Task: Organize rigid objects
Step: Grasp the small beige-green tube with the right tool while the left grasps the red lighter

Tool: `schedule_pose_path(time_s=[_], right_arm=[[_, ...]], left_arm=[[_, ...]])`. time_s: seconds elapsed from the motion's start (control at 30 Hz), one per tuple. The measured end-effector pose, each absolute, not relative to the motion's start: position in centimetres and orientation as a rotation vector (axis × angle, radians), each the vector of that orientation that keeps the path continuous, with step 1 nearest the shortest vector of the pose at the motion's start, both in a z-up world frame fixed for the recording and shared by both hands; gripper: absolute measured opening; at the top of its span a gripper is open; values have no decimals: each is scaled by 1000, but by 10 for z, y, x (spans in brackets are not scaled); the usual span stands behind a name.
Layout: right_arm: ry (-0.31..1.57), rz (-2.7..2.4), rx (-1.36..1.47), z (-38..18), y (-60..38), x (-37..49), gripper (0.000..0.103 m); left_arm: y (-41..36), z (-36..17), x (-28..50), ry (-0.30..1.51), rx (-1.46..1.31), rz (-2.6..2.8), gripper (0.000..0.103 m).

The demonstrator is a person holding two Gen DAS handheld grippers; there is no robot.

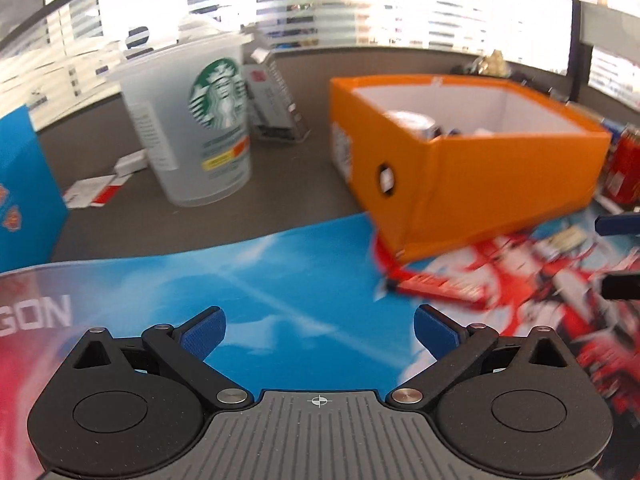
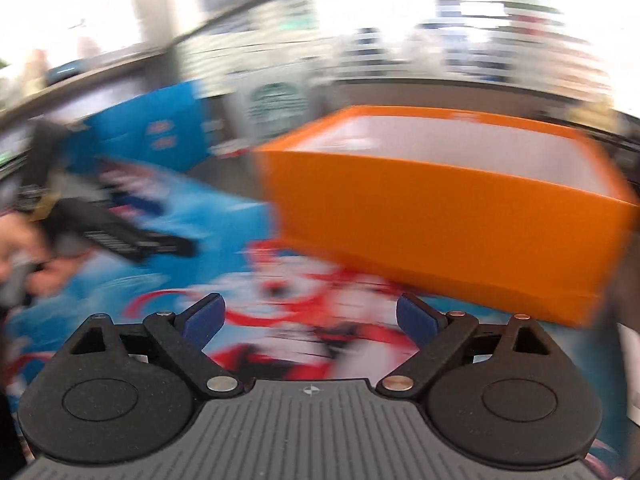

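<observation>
An orange box (image 1: pixel 500 184) with a white inside stands on the printed desk mat (image 1: pixel 260 280); a few small items lie in it, among them a white round one (image 1: pixel 412 120). A flat red packet (image 1: pixel 440 290) lies on the mat just in front of the box. My left gripper (image 1: pixel 320 330) hovers over the mat's blue part, open with nothing between its pads. In the blurred right wrist view my right gripper (image 2: pixel 310 318) is open and empty, low over the mat, with the orange box (image 2: pixel 460 216) ahead to the right. The other gripper (image 2: pixel 112 232), held by a hand (image 2: pixel 16 248), shows at the left.
A clear plastic Starbucks cup (image 1: pixel 192 120) stands on the grey desk left of the box. Behind it leans a small grey carton (image 1: pixel 276 100). A blue box (image 1: pixel 24 184) is at the far left, white and red cards (image 1: pixel 96 190) beside it, and a red can (image 1: pixel 624 168) at the far right.
</observation>
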State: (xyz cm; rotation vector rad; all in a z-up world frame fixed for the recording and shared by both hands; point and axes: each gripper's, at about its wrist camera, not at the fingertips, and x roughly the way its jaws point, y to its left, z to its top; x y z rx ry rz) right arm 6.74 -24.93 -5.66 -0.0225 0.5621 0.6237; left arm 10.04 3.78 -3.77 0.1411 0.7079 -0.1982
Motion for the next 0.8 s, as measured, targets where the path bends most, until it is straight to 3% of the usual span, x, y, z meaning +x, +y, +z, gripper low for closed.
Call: schedule_pose_path(time_s=[0.23, 0.47, 0.8], right_arm=[[574, 328, 65, -72, -271, 78, 96], [514, 427, -116, -73, -254, 91, 99], [644, 581, -133, -82, -258, 90, 100]], left_arm=[[-4, -48, 118, 740, 105, -185, 102], [-16, -57, 138, 786, 60, -140, 103], [-12, -64, 154, 798, 60, -83, 103]])
